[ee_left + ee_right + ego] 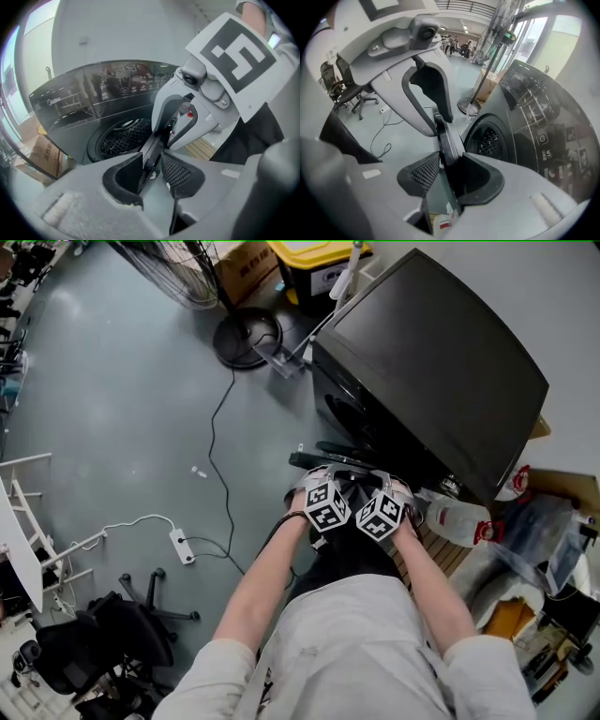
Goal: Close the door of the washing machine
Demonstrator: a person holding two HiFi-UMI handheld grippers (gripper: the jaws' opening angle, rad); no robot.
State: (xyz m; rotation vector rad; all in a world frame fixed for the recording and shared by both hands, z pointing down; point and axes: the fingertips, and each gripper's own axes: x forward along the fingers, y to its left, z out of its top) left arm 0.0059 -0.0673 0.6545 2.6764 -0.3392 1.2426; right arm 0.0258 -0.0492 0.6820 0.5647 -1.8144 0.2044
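Note:
A dark front-loading washing machine [431,362] stands at the upper right of the head view, and its round door [309,461] swings out towards me. Both grippers meet at the door's free edge. My left gripper [333,476] has the door's rim [157,140] edge-on between its jaws [152,161], which look closed on it. My right gripper [375,482] straddles the same rim [443,136] from the other side; its jaws [450,168] stand wide with a gap beside the rim. The open drum [487,140] shows behind.
A fan base [247,337] and a yellow-lidded box [314,263] stand left of the machine. A cable and power strip [182,546] lie on the grey floor. An office chair [103,643] is at lower left. A plastic jug [459,517] and clutter sit right of me.

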